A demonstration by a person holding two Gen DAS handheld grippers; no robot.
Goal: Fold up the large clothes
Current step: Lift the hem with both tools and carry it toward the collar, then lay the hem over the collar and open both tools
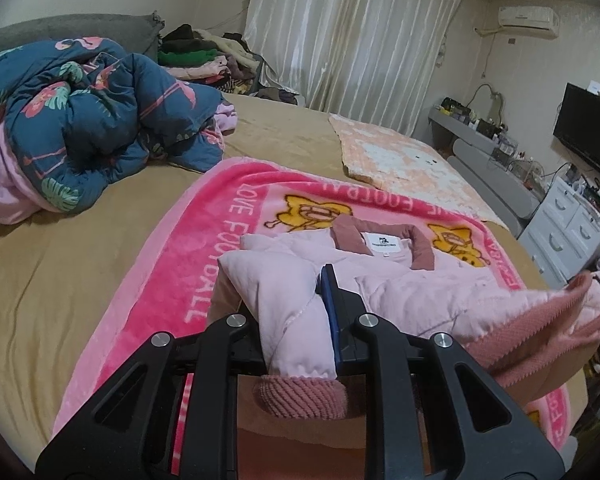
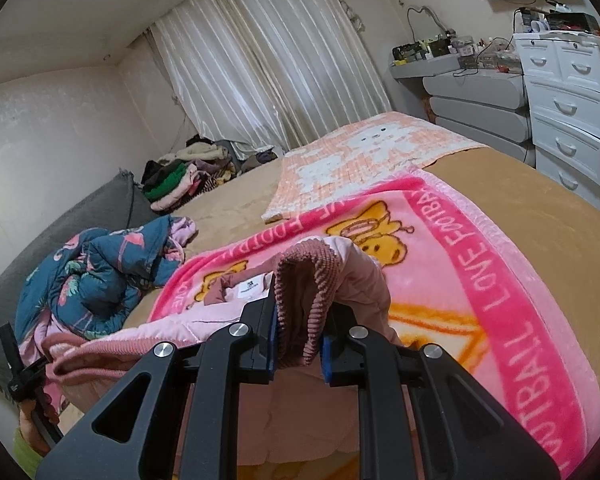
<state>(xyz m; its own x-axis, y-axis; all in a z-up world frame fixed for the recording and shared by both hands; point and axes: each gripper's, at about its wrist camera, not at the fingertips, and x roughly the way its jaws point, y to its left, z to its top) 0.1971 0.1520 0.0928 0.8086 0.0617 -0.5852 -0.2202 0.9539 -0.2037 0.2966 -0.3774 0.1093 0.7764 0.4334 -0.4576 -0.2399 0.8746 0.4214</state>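
Tan bedding point(image 1: 80, 280) covers the bed, with a pink "LOVE FOOTBALL" blanket point(image 1: 204, 240) spread over its near part. On that blanket lies the pale pink jacket point(image 1: 412, 292), collar and white label pointing away, its bottom lifted at both corners. The left gripper point(image 1: 296, 320) is clamped on quilted fabric just above the ribbed hem point(image 1: 300, 398), and the right gripper point(image 2: 300, 328) is pinched on the ribbed band at the other end (the hem sags between them). Bare tan sheet lies open to the left of the blanket. Beyond it sits a heaped blue floral quilt point(image 1: 92, 120), and a peach patterned mat point(image 2: 360, 148) lies farther back. Folded clothes point(image 2: 184, 176) are stacked before the curtain point(image 1: 352, 32). Only the left view shows the air conditioner point(image 1: 528, 20); only the right view shows the other gripper's dark tip at its left edge.
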